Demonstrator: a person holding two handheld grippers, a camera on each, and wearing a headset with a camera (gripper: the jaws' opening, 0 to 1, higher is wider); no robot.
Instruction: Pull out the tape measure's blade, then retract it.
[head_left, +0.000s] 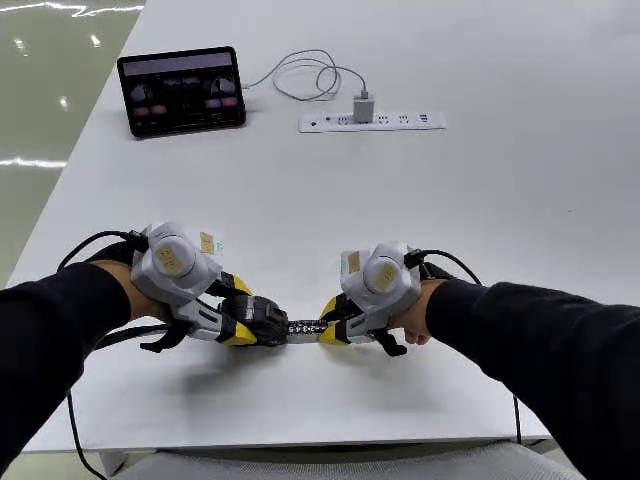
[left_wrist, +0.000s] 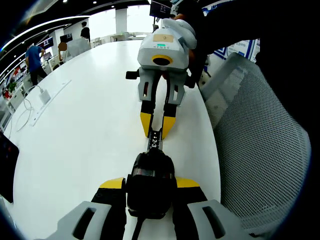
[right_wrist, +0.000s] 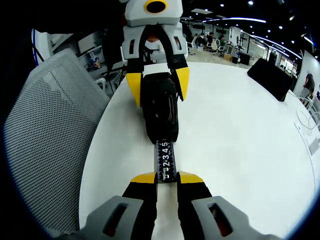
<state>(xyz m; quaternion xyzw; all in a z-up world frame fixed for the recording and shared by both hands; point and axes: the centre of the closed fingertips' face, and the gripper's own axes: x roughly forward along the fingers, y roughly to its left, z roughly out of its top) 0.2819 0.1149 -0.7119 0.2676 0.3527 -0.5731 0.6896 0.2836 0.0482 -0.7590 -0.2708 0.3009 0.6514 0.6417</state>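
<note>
While a short stretch of blade (right_wrist: 166, 160) stands out of the black tape measure (left_wrist: 150, 182), both grippers are held low over the near edge of the white table (head_left: 450, 200), facing each other. The tape measure is clamped from both sides by the left gripper (left_wrist: 150, 183), whose yellow-tipped fingers (left_wrist: 112, 183) are pressed against the case. The free end of the blade is pinched by the right gripper (right_wrist: 166, 178), its fingers (right_wrist: 144, 178) clenched on the strip just below the printed numerals 2 to 5. The blade is stretched straight between the two grippers, which are kept close together. Whether the case rests on the table or is held just above it cannot be told. Each gripper is gripped by a hand in a black sleeve.

Well apart from the work, at the far side of the table, a tablet (head_left: 182, 90) with a lit screen is propped at the left. A white power strip (head_left: 372, 121) is laid near it to the right, with a charger (head_left: 363, 105) plugged in and a looped cable (head_left: 305, 75) run towards the tablet. A grey mesh chair (left_wrist: 255, 140) is seen beside the table's near edge.
</note>
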